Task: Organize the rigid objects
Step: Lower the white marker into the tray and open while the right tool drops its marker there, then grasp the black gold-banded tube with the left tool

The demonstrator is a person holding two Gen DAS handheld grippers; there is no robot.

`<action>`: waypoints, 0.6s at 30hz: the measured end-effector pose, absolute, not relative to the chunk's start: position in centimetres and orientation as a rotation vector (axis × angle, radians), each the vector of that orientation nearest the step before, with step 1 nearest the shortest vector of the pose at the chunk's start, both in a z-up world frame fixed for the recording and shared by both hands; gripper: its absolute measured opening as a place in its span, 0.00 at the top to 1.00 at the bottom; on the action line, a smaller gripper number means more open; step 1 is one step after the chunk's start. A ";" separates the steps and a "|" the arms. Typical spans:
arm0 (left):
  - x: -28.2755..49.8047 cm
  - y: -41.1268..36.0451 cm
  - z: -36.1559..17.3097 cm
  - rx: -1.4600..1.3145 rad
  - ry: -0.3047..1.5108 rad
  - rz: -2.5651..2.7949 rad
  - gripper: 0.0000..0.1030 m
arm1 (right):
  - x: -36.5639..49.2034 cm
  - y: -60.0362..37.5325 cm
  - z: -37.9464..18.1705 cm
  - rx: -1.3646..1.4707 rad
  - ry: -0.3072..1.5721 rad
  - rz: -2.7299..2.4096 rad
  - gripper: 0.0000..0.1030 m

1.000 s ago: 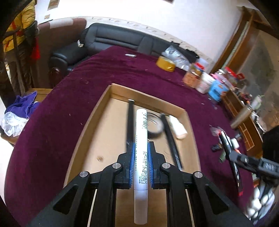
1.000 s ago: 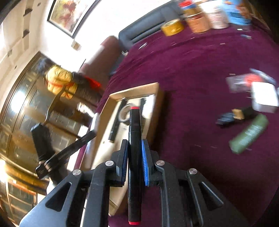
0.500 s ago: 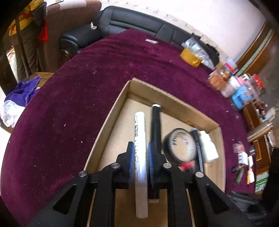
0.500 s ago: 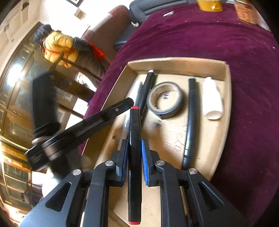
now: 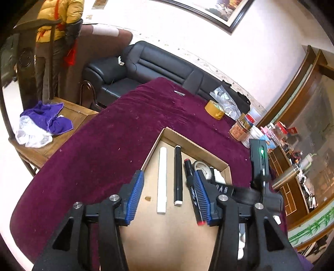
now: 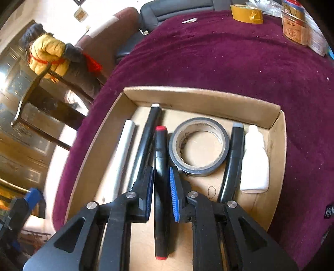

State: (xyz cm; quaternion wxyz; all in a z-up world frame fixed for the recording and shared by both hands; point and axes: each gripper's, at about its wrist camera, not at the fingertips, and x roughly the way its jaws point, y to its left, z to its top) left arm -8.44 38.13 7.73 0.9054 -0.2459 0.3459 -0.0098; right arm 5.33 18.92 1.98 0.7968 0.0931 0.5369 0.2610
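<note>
- The right gripper [image 6: 160, 183] is clamped on a black marker with red ends [image 6: 160, 166]. It holds the marker low over the cardboard box [image 6: 200, 98], and I cannot tell if the marker touches the floor of the box.
- The left gripper [image 5: 167, 198] has its jaws opening, and nothing is between them. It is up above the box [image 5: 152, 150].
- Under the left gripper's open jaws, a white marker [image 5: 162, 179] lies flat on the box floor. No gripper touches it.
- Just beside the white marker lies a black pen with white ends [image 5: 178, 175]. They lie side by side.
- In the right wrist view, the white marker [image 6: 123, 158] is on the left, then the black pen [image 6: 146, 141], then the held marker.
- Next to the held marker is a roll of grey tape [image 6: 199, 146], lying flat.
- Past the tape lies another black pen [image 6: 233, 158], and a small white bottle [image 6: 254, 162] lies on its side just beside it, near the box wall.
- The box sits on a dark red tablecloth [image 6: 229, 58].
- Far back on the cloth are a roll of yellow tape [image 5: 215, 107] and some jars [image 5: 240, 129].
- A black sofa [image 5: 150, 66] stands behind the table.
- A person in a yellow jacket [image 5: 60, 18] stands far off.
</note>
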 end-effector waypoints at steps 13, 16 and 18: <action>-10.4 34.3 6.9 -0.423 0.676 0.087 0.53 | -0.8 7.7 11.5 0.121 0.784 0.464 0.82; -11.5 31.4 7.6 -0.348 0.614 0.129 0.53 | -2.8 4.5 13.2 0.045 0.651 0.357 0.34; -12.3 28.8 8.2 -0.274 0.573 0.137 0.53 | -3.9 1.5 13.3 0.025 0.578 0.267 0.13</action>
